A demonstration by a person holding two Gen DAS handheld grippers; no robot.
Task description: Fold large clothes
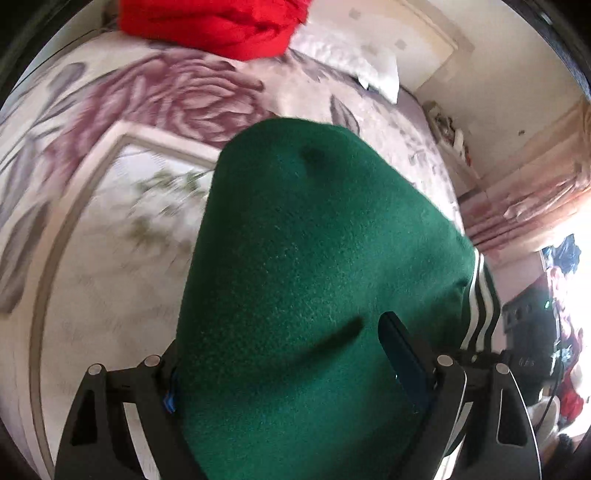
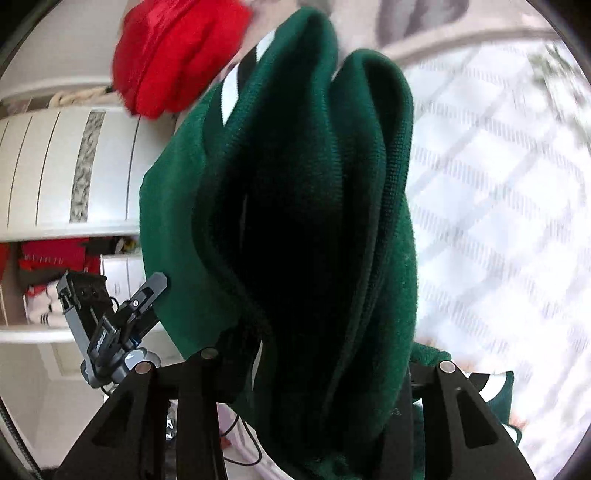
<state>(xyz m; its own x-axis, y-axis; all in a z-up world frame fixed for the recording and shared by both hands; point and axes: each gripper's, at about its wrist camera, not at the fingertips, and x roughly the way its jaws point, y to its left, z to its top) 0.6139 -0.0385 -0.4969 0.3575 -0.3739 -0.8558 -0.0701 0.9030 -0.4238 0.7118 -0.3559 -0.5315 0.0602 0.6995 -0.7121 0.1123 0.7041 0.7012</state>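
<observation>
A dark green knit garment [image 1: 314, 258] with white stripes at its cuff fills the middle of the left wrist view and hangs above a floral bedspread [image 1: 110, 221]. My left gripper [image 1: 295, 369] is shut on a thick fold of it; the cloth covers the left finger. In the right wrist view the same green garment [image 2: 295, 221] hangs bunched in folds between the fingers, and my right gripper [image 2: 317, 369] is shut on it. The left gripper's body [image 2: 110, 325] shows at the lower left of that view, by the garment's edge.
A red garment [image 1: 218, 26] lies bunched at the far side of the bed and also shows in the right wrist view [image 2: 173, 55]. A white pillow [image 1: 351, 55] lies beside it. A white wardrobe [image 2: 55, 166] stands to the left. Pink curtains [image 1: 535, 192] hang at the right.
</observation>
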